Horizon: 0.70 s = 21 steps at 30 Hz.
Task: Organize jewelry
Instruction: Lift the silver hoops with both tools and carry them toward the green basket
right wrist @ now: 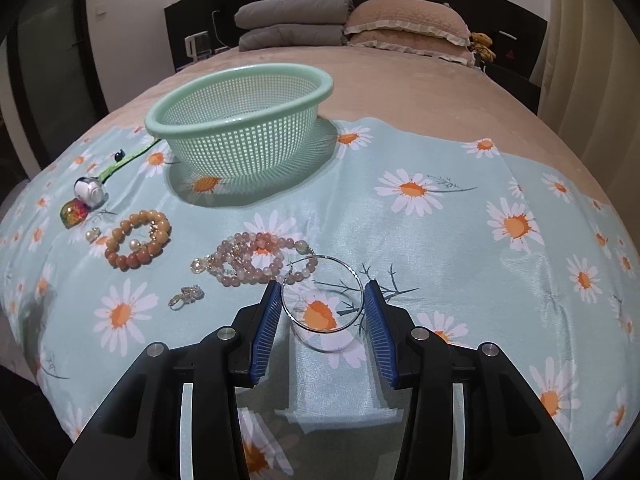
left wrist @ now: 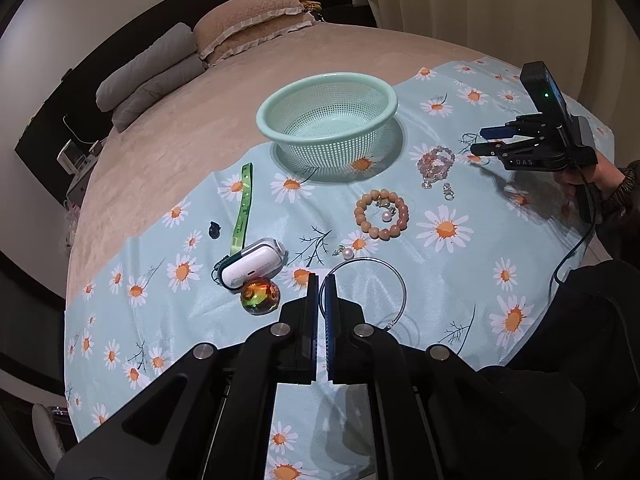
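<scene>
The left gripper [left wrist: 320,280] is nearest, at the near edge of the daisy cloth [right wrist: 460,240]. Its jaws are closed tight, pinching the rim of a large silver hoop [left wrist: 405,294]. The right gripper [right wrist: 323,285] hangs half open over a second hoop [right wrist: 324,256], which lies flat between its pads, ungripped. Just beyond are a pink bead bracelet [right wrist: 256,238] and an orange bracelet [right wrist: 120,258]. The green basket [right wrist: 240,148] stands at the far edge.

Both wrist cameras are looking steeply down along their jaws, close above the bed [left wrist: 160,128]; both are sharing the green basket [left wrist: 326,92] and bracelets.
</scene>
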Motion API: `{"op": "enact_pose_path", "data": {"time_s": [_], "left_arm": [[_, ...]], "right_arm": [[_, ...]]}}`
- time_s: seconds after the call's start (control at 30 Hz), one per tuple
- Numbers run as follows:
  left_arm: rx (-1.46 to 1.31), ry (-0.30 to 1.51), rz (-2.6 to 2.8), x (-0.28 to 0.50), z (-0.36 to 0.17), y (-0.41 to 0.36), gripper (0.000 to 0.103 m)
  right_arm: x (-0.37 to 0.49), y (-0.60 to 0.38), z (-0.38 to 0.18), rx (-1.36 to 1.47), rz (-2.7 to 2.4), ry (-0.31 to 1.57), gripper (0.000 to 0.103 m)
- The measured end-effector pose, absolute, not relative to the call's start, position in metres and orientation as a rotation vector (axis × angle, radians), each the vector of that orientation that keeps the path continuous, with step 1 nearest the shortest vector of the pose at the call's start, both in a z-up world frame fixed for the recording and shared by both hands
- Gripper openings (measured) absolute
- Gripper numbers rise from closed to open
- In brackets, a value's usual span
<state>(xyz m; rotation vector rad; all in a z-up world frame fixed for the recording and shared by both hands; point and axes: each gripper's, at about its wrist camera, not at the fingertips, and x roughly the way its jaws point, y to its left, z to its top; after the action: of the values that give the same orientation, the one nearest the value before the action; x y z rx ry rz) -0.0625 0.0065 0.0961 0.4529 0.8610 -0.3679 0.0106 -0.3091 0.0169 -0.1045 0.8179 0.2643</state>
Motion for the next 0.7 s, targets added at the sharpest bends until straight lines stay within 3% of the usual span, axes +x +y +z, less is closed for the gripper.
{"op": "enact_pose_path", "data": {"time_s": [0.33, 0.57, 0.63, 0.7], "left_arm": [[0.414, 0.780, -0.401, -0.049, 0.134, -0.005, 0.003], [0.395, 0.769, -0.429, -0.007, 0.135, -0.011, 0.003], [0.415, 0.794, -0.409, 0.001, 0.121, -0.007, 0.007], [0.437, 0.825, -0.377, 0.004, 0.101, 0.003, 0.020]], "right_arm": [[0.008, -0.287, 0.113, -0.207, 0.282, 0.681, 0.040], [0.041, -0.269, 0.134, -0.228, 0.326, 0.647, 0.040], [0.050, -0.264, 0.131, -0.242, 0.347, 0.652, 0.040], [0.058, -0.259, 0.126, -0.264, 0.354, 0.651, 0.040]]}}
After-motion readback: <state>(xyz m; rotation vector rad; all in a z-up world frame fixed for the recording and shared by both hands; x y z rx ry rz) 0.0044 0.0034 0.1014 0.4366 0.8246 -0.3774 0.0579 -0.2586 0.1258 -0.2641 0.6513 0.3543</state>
